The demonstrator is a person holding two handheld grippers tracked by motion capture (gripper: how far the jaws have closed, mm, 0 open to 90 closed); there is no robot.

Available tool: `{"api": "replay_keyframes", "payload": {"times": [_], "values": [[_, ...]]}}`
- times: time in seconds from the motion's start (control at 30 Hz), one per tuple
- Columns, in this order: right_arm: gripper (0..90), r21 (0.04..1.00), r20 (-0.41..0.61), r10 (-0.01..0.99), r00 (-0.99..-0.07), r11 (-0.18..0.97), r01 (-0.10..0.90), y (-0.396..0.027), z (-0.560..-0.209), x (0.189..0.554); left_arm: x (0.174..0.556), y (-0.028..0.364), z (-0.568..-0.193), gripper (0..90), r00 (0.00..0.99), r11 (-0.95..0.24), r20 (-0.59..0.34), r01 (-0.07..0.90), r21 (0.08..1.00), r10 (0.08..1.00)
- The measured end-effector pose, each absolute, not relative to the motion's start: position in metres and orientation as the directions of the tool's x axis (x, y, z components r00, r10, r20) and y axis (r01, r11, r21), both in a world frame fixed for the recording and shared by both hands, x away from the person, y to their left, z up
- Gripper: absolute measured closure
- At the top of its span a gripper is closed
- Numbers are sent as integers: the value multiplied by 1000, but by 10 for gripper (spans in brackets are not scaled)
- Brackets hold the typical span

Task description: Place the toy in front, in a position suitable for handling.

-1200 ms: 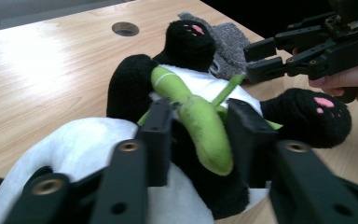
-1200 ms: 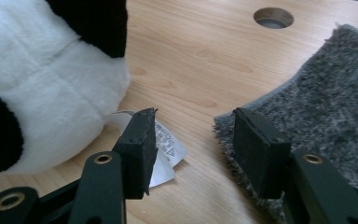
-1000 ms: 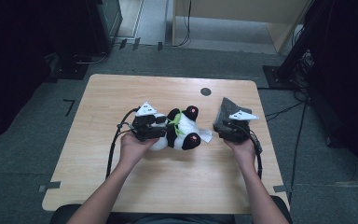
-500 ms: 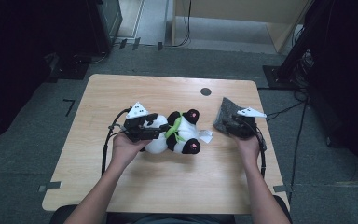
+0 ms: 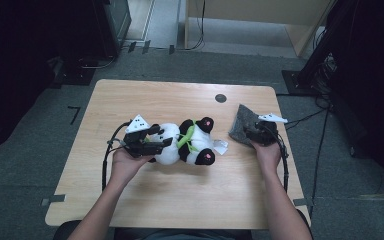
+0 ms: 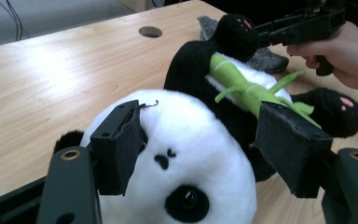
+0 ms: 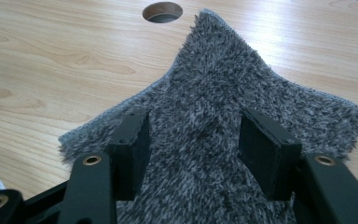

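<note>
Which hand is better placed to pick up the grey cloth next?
Right. The right gripper hangs over the grey cloth with jaws open either side; the left gripper straddles the panda.

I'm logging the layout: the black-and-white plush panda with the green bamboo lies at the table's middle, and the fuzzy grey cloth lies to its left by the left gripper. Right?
Not quite. The black-and-white plush panda does lie at the middle of the wooden table, but the fuzzy grey cloth lies to its right, under the right gripper, as the high view shows. The left gripper is at the panda's head.
</note>
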State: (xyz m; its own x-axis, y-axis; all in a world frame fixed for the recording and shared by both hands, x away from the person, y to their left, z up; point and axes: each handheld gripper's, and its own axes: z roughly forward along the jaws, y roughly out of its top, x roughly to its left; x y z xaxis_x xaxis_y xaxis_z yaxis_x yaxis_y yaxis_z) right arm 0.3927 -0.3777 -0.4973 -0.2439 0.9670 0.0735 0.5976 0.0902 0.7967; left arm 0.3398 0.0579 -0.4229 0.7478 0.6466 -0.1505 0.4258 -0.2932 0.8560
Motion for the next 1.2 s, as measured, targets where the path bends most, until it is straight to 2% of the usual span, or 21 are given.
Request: {"api": "replay_keyframes", "payload": {"times": [0.3,0.5,0.7,0.93,1.07,1.13,1.17,1.2], "values": [[418,780,62,971,-230,97,619,-374,-506,397,329,72,-431,264,722,-278,-154,442,853,675],[418,765,61,975,-214,92,637,-374,-515,402,325,84,-437,265,699,-253,-184,473,844,691],[425,772,50,976,-212,97,629,-373,-521,403,321,88,-440,258,695,-254,-177,469,846,697],[504,772,34,978,-206,105,627,-372,-522,402,324,91,-448,246,688,-254,-192,491,833,700],[633,775,40,978,-206,100,624,-373,-522,401,323,92,-450,244,687,-248,-197,491,835,699],[657,775,43,978,-206,97,625,-372,-522,401,323,92,-450,244,688,-248,-195,488,837,699],[721,776,44,976,-212,100,623,-373,-522,400,323,93,-450,242,688,-248,-194,488,837,699],[740,776,47,975,-215,100,622,-373,-522,400,324,93,-450,240,688,-248,-195,489,836,699]]}}
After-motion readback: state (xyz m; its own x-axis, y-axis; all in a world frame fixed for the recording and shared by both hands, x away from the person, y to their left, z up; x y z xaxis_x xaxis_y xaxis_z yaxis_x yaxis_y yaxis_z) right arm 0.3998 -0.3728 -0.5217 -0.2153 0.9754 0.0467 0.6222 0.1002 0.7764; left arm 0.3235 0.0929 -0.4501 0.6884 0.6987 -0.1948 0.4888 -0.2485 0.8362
